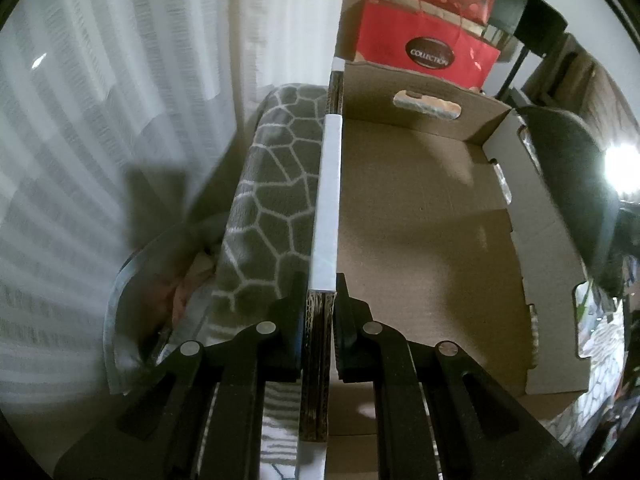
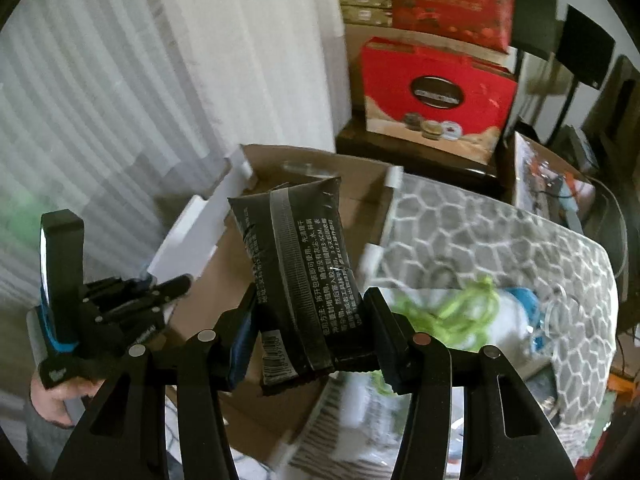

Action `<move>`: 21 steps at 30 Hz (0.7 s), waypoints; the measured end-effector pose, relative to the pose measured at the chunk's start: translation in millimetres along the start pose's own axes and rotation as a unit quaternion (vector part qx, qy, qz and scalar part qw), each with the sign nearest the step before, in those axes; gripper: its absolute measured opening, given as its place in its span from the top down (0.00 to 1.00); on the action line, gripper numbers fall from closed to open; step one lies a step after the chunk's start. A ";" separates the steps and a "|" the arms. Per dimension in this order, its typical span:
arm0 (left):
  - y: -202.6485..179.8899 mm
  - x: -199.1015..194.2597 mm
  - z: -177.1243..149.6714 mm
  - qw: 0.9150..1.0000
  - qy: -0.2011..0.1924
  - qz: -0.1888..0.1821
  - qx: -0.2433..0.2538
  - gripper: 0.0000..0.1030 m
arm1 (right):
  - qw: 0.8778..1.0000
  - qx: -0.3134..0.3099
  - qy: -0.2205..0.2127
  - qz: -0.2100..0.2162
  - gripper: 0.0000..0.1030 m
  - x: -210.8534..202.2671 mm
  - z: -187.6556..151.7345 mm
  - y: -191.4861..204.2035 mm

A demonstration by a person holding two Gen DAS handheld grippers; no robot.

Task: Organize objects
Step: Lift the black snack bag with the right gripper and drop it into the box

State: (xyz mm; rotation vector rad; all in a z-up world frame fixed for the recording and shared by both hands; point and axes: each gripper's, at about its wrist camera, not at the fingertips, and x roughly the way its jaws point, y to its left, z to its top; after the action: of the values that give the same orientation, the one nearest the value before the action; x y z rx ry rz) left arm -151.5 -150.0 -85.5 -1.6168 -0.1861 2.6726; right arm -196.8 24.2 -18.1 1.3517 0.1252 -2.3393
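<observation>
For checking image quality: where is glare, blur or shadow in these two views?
Left wrist view: strong glare at right edge, a dark shadow on the curtain, cardboard box fairly sharp. Right wrist view: black packet sharp, green string and background smeared.

We are seeing the box [image 1: 432, 216] lying open on top, its bare floor offering free passage from above. Its left wall [image 1: 329, 200] is standing between the interior and the blanket [image 1: 276, 184], and the left gripper [image 1: 319, 320] is occupying that wall's near end. The far wall [image 1: 420, 80] and right wall [image 1: 532, 248] are closing the other sides. In the right wrist view, the pouch [image 2: 304, 272] is filling the right gripper [image 2: 310, 332], and the blanket [image 2: 500, 232] is crowding the box's right edge.
</observation>
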 end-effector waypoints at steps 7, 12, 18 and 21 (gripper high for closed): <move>-0.5 0.1 0.0 1.000 -0.001 0.000 -0.004 0.90 | 1.000 -0.012 0.018 0.000 0.49 31.9 1.2 20.8; -1.0 -0.1 -0.2 1.000 -0.001 -0.001 -0.006 0.90 | 0.999 -0.026 0.031 -0.001 0.49 47.3 -0.5 32.3; -0.7 0.5 0.5 1.000 -0.001 -0.002 -0.008 0.90 | 0.998 -0.048 0.034 -0.020 0.48 62.0 -3.9 45.6; -0.1 0.6 0.9 1.000 -0.001 -0.003 -0.009 0.90 | 0.998 -0.055 0.035 -0.019 0.48 65.2 -6.1 51.1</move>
State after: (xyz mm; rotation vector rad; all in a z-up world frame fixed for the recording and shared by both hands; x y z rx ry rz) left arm -152.6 -149.9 -85.6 -1.6159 -0.2144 2.6759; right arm -198.9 -41.1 -69.4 1.3890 0.2986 -2.2806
